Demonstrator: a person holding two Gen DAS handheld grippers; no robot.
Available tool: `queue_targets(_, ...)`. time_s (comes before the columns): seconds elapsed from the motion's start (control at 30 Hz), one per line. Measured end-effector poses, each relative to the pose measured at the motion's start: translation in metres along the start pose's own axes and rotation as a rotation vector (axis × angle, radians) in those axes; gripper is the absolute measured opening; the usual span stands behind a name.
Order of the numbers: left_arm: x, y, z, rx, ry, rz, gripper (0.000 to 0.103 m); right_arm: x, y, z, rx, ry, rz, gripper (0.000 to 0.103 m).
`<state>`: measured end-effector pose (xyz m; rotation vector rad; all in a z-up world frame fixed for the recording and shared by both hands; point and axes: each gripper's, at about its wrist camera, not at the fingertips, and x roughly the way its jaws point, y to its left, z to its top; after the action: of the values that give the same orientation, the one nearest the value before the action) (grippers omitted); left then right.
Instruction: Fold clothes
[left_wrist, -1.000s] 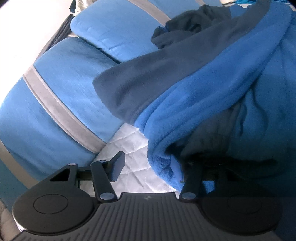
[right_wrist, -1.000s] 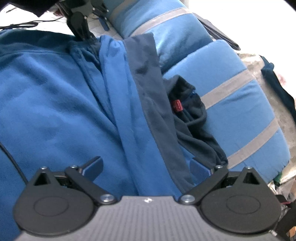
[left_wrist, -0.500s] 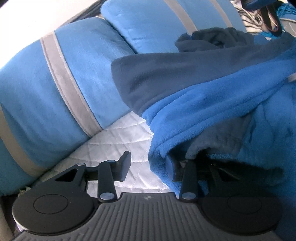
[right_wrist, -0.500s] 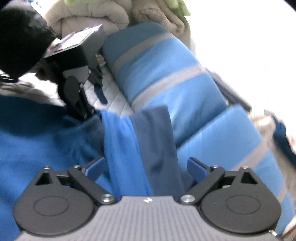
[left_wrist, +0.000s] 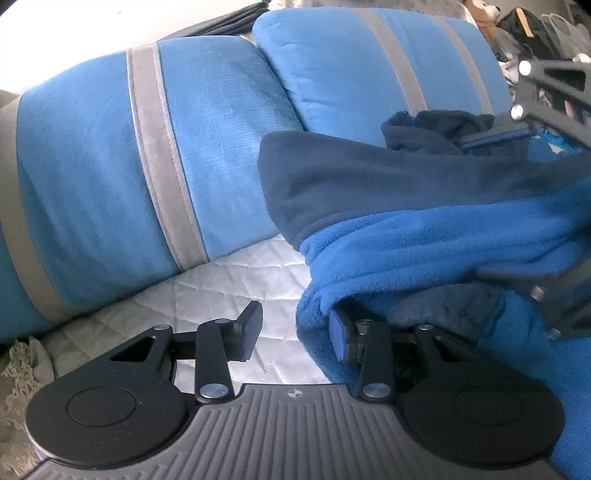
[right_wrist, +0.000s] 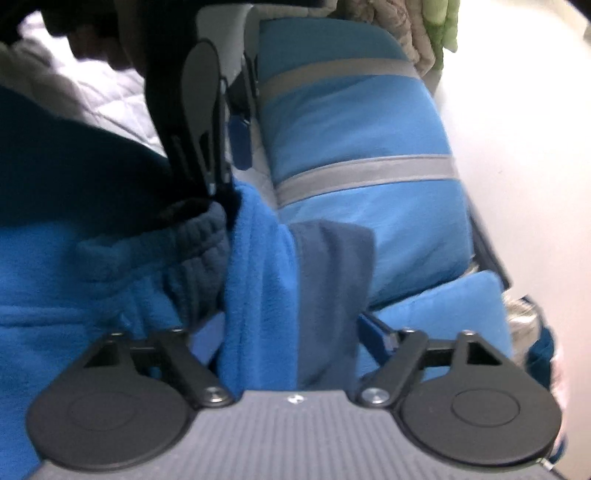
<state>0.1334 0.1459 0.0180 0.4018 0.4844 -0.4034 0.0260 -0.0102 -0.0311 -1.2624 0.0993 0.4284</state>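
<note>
A blue fleece garment (left_wrist: 424, 236) with a navy panel (left_wrist: 369, 177) lies on the bed against the pillows. My left gripper (left_wrist: 295, 330) is low at its corner. The fleece hangs over its right finger, and the left finger (left_wrist: 251, 325) stands free over the quilt, so the jaws are open. A little further along the same edge, my right gripper (right_wrist: 290, 332) straddles a folded strip of the fleece (right_wrist: 258, 295). Its jaws are closing, and the picture is too blurred to show the pads pressing. The right gripper (left_wrist: 524, 214) also shows in the left wrist view, and the left gripper (right_wrist: 231, 170) in the right wrist view.
Two blue pillows with grey stripes (left_wrist: 184, 147) (left_wrist: 369, 66) stand right behind the garment. A white quilted cover (left_wrist: 240, 280) lies under it. Crumpled navy cloth (left_wrist: 436, 125) sits by the far pillow. Piled bedding (right_wrist: 406, 29) and a pale wall (right_wrist: 517, 147) are beyond.
My right gripper has travelled along the garment's edge toward the left gripper and its jaws have narrowed around the fold. The left gripper has rolled and its fingers have drawn slightly closer.
</note>
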Motion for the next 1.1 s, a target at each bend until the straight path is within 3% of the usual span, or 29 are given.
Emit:
queue_targets(0.17,-0.001,-0.003,-0.002,0.018,-0.001,0.009,0.038,0.004,0.003,0.003,-0.01,0.009,0.054,0.055)
queue_targets(0.23,-0.002,-0.005,-0.003,0.037,-0.001,0.008,0.039,0.007,0.001,0.003,0.011,0.019,0.071,0.036)
queue_targets(0.3,-0.005,-0.007,-0.004,0.069,-0.007,0.005,0.039,0.009,-0.003,0.003,0.036,0.021,0.1,0.026)
queue_targets(0.33,-0.006,-0.008,-0.005,0.085,-0.012,0.003,0.04,0.008,-0.009,0.002,0.069,0.018,0.109,0.011)
queue_targets(0.6,0.0,-0.021,-0.001,0.168,-0.008,-0.019,0.037,-0.002,-0.041,-0.003,0.2,-0.029,0.054,0.008)
queue_targets(0.7,0.002,-0.029,-0.001,0.247,0.001,-0.015,0.025,0.001,-0.052,-0.004,0.238,-0.03,0.034,0.007)
queue_targets(0.73,0.003,-0.033,-0.003,0.286,0.006,-0.01,0.015,0.004,-0.055,-0.004,0.244,-0.024,0.039,0.006)
queue_targets(0.83,0.007,-0.044,-0.013,0.372,0.009,0.016,0.013,0.011,-0.061,-0.005,0.274,-0.01,0.05,0.005)
queue_targets(1.1,0.007,-0.014,-0.019,0.117,0.006,-0.074,0.013,0.015,-0.062,-0.008,0.317,-0.006,0.085,0.005)
